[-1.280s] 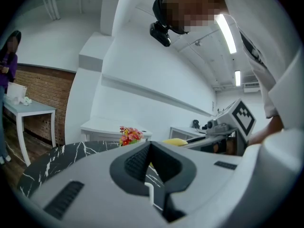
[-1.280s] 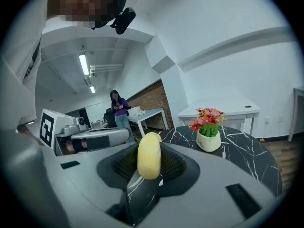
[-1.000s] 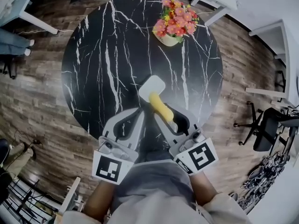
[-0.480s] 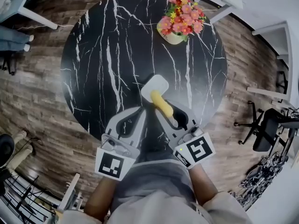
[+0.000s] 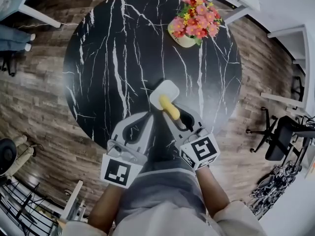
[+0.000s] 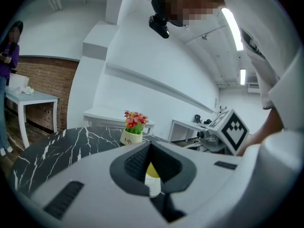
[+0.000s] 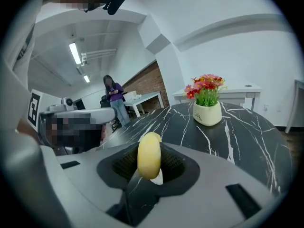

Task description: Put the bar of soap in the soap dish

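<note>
At the far left, the left gripper (image 5: pixel 148 117) shows mostly as its own pale, matte plastic fingers (image 6: pixel 90 184). They fill the lower part of the left gripper view and cut off much of the counter (image 5: pixel 113 58). Their tips meet in a point, clenched on nothing, with a dark ribbed hollow just behind them. Through that hollow only slivers show beyond the tips: a bit of the yellow bar of soap (image 6: pixel 152 171) and a white scrap of the soap dish (image 6: pixel 153 184). The counter is round and black, marble-patterned with thin white veins.

Just right of those fingers, the right gripper (image 5: pixel 174 116) is grasping the bar of soap by its near end, edge-on between its ribbed pads. The bar is a smooth, rounded oval. Its far end pokes past the fingertips over the near edge of the soap dish, a glossy white rounded rectangle. The bar hides that edge, so whether the two touch cannot be told.

Well beyond the right fingers, and to their right, stands a cream pot (image 5: pixel 182 41) of pink and red flowers (image 5: pixel 194 17).
</note>
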`<state>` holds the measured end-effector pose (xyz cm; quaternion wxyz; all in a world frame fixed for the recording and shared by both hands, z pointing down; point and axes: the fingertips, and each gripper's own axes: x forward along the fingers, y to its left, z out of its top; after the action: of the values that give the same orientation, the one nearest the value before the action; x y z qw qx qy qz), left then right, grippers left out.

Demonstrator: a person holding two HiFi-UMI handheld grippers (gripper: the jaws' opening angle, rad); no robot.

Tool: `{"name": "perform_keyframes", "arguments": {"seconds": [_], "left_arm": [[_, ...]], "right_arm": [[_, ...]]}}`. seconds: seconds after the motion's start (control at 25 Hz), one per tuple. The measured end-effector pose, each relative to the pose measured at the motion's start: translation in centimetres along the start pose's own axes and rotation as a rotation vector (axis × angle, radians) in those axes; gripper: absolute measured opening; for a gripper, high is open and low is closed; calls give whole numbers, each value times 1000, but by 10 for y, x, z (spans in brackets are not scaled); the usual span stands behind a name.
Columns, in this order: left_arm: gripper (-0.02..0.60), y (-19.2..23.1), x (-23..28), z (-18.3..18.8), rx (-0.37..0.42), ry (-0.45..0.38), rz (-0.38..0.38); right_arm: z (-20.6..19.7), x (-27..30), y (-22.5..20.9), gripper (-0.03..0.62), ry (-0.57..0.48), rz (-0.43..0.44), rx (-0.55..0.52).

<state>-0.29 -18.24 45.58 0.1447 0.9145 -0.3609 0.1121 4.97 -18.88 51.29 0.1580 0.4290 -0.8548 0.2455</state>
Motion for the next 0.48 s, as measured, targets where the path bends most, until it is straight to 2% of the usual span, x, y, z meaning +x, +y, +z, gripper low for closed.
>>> {"name": "perform_keyframes", "arguments": {"seconds": [0.48], "left_arm": [[3, 6, -3, 0, -11, -14, 28]], "right_arm": [[-42, 30, -12, 120, 190, 31, 38]]}}
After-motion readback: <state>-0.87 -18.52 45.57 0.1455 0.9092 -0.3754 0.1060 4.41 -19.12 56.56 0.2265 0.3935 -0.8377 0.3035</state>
